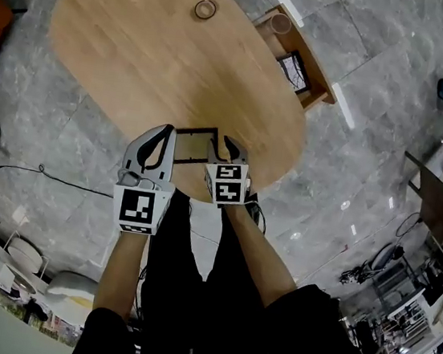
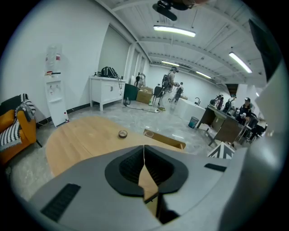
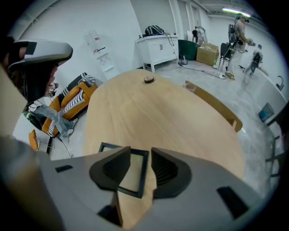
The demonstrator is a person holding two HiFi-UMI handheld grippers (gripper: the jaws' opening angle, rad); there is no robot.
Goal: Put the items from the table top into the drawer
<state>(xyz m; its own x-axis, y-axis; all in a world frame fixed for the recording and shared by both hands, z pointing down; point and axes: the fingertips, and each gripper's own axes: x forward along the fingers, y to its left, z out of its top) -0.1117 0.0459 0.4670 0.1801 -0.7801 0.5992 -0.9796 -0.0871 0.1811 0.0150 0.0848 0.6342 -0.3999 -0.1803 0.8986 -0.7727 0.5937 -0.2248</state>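
At the bottom centre of the head view, near the table's (image 1: 134,39) closest edge, a dark picture frame (image 1: 193,146) lies flat on the wood between my two grippers. My right gripper (image 3: 141,151) points steeply down with its jaws apart, and they straddle the frame's right-hand rail without pressing on it. My left gripper (image 2: 144,152) sits just left of the frame, jaws clenched together on nothing.

I judge the step to be picking up this frame. To do it well, I should lower the right jaws until one pad is inside the rail and one outside. Then I should close firmly on the rail and lift the frame level, so it does not swing.

What shows of the frame looks nearly square. Its longer side seems to run left to right, though my grippers cover part of it.

A roll of tape (image 1: 206,8) lies at the table's far side, top centre. An open drawer (image 1: 324,87) juts out at upper right.
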